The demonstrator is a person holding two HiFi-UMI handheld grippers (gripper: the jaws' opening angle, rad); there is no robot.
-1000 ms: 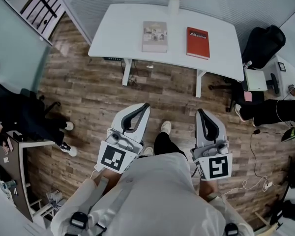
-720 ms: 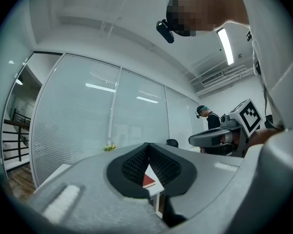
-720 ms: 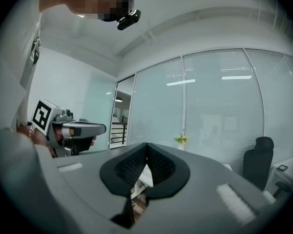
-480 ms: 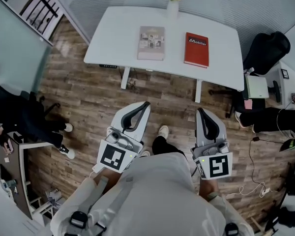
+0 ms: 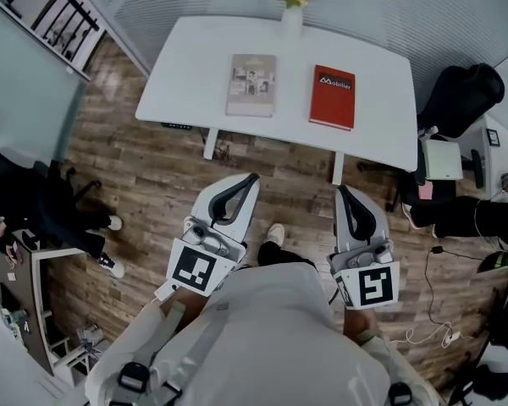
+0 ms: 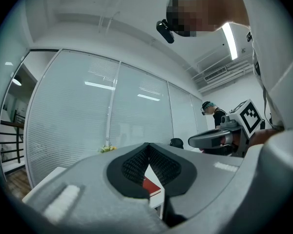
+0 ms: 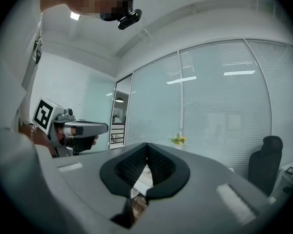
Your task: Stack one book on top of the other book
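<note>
Since a second ago, the bench (image 5: 190, 83) has drawn nearer in the head view, and a shoe (image 5: 275, 233) below has stepped forward. Both arms are bent at the person's waist, side by side, holding the tools level and pointing toward the bench, above the wooden floor (image 5: 152, 176). Left hand-held gripper (image 5: 249, 183): jaws clenched together, nothing between the pads. Right hand-held gripper (image 5: 345, 196): also clenched and empty. On the bench, well ahead of both, the grey book (image 5: 251, 85) lies flat to the left of the red book (image 5: 332, 96), apart, not stacked.
</note>
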